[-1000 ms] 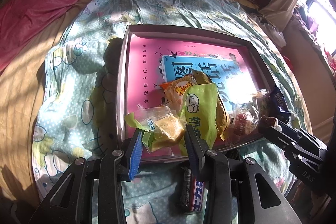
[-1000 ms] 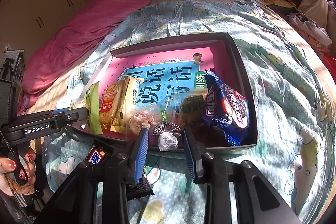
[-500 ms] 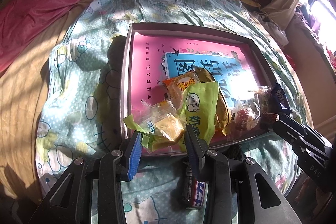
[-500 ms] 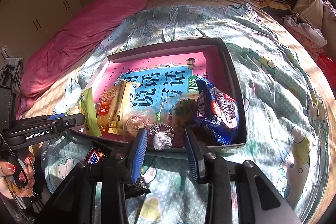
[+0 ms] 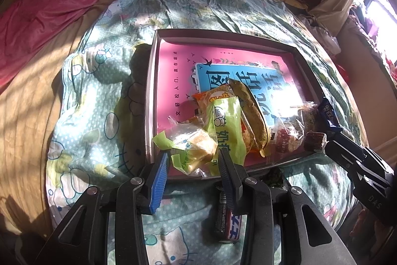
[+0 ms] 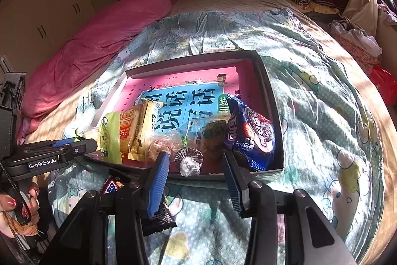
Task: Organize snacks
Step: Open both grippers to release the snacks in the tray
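Inside the box — a blue cookie pack, crinkled, upright.

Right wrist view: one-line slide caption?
Right gripper, jaws just opened, over a small clear-wrapped dark round snack in the snack-filled grey box.

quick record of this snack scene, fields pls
box: on quilt, book lining its floor, snacks piled at near end
right hand-held gripper: open, jaws just opened; candy between them, clear of both pads
left hand-held gripper: bread packet between its jaws, grip unclear
outside box: snack bar on quilt
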The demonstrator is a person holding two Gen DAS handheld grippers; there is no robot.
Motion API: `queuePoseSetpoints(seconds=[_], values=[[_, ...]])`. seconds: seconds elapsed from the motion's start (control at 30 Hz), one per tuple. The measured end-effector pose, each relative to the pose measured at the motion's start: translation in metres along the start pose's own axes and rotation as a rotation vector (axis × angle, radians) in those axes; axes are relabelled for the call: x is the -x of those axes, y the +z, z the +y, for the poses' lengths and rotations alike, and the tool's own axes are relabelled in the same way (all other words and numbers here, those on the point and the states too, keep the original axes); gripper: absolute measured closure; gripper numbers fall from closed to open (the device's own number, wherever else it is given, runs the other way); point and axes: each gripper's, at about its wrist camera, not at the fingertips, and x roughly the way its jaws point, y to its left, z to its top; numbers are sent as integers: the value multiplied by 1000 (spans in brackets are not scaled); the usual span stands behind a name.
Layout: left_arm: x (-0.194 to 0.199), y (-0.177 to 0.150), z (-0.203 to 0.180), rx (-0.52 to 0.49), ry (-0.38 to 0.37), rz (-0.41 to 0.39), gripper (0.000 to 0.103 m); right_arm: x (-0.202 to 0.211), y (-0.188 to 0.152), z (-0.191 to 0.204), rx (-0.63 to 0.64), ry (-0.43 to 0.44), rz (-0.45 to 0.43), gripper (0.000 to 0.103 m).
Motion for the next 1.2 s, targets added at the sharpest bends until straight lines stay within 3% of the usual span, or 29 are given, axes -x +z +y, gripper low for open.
queuePoseSetpoints(seconds=[0.4, 0.63, 1.2], values=[[10, -1, 1, 8, 19, -12, 52, 12, -1, 4, 15, -16, -27, 42], [18, -2, -1, -1, 22, -25, 44, 17, -1, 7, 27, -24, -38, 40], [42, -11, -2, -1, -1, -52, 42, 35, -6, 14, 47, -26, -68, 35]])
